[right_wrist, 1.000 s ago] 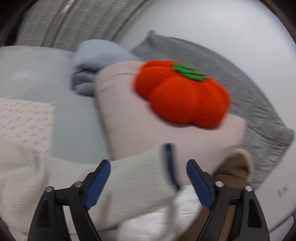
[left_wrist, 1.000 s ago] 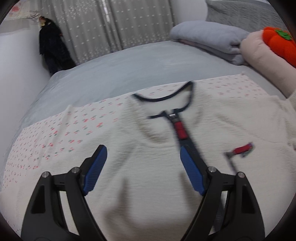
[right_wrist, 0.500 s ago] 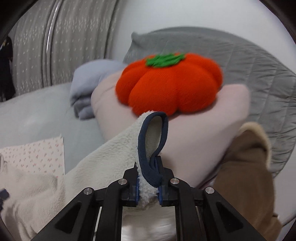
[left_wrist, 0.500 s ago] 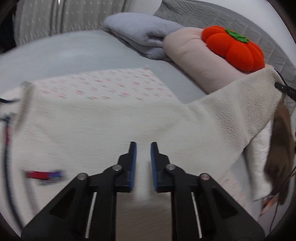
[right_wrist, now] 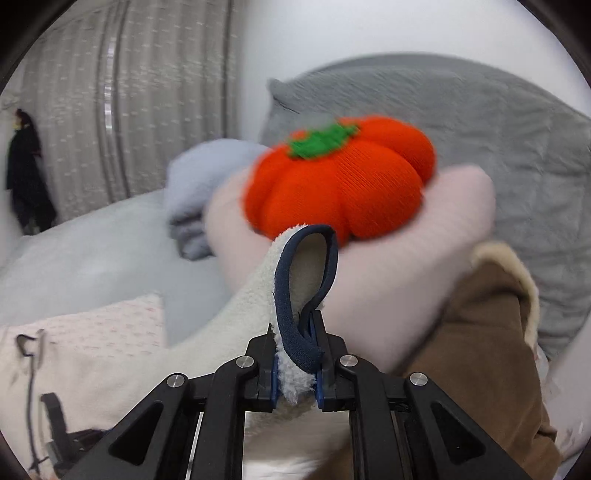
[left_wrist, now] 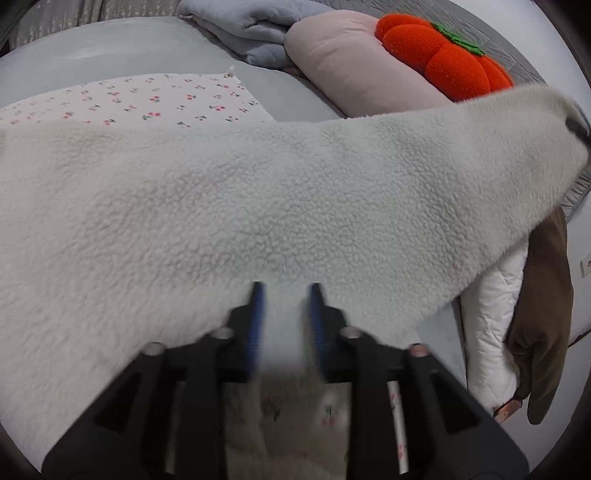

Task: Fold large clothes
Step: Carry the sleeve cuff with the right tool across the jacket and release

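A cream fleece jacket lies spread on a cherry-print sheet on the bed. Its sleeve stretches up to the right. My left gripper hovers low over the fleece where the sleeve joins the body. Its jaws are blurred and opening, with fleece seen in the gap and no visible pinch. My right gripper is shut on the navy-trimmed cuff, holding it lifted off the bed. The jacket body trails down to the left in the right wrist view.
An orange pumpkin cushion rests on a pink pillow, beside a folded grey-blue blanket. A brown garment and a white quilted piece hang at the bed's right edge. Curtains stand behind.
My left gripper swung from the collar and zip to the sleeve base, shut, then started opening. My right gripper shut on the cuff and raised it.
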Motion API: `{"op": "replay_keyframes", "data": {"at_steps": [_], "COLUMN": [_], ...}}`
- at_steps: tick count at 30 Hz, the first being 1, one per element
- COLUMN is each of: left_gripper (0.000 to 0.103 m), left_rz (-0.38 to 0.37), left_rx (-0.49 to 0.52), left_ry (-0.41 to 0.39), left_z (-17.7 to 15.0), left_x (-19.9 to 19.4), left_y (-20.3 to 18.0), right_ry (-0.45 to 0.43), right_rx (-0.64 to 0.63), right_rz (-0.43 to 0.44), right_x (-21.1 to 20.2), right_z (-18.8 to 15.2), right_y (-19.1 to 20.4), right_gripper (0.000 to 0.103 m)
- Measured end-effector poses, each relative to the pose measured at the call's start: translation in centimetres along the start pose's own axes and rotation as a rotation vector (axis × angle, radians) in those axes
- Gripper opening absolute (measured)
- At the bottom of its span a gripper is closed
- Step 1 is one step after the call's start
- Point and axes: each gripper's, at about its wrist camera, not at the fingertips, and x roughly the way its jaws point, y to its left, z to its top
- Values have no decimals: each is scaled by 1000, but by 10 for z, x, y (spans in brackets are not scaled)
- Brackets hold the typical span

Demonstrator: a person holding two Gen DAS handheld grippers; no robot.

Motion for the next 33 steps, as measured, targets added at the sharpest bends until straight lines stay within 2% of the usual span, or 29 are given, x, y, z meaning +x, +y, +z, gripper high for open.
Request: {"op": "replay_keyframes", "data": {"at_steps": [1, 3, 6, 11, 17, 21, 24, 26, 28, 30, 33], "left_gripper": [64, 73, 80, 82, 83, 84, 84, 84, 84, 84, 84], "left_rz": [20, 79, 137, 262, 384, 405, 412, 413, 413, 389, 307], "left_rx": [10, 42, 73, 13, -149, -252, -348, -392, -410, -442, -483], "left_ry": [-8, -43, -58, -84, -127, -153, -166, -223, -247, -268, -296], "left_z": [-1, -6, -9, -17, -49, -74, -80, -86, -89, -93, -101], "left_x": [-13, -41, -82, -148, -231, -270, -292, -310, -319, -325, -325], "left_y": [2, 4, 19, 72, 156, 209, 250, 274, 290, 308, 329], "right_ry": [-12, -26, -30, 3, 87, 162, 218, 257, 292, 330, 395], "right_rx": [-14, -40, -71, -128, -218, -278, -306, -323, -342, -364, -387], "right_rz": [21, 69, 172, 338, 497, 580, 642, 684, 720, 751, 791], "right_x": [-9, -24, -48, -73, -82, -84, -85, -85, -83, -82, -77], "right_z": [7, 19, 35, 46, 38, 17, 0, -13, -27, -44, -72], "right_y": [10, 32, 73, 151, 264, 341, 396, 434, 466, 495, 532], "right_gripper": [14, 14, 14, 14, 15, 15, 15, 15, 16, 16, 20]}}
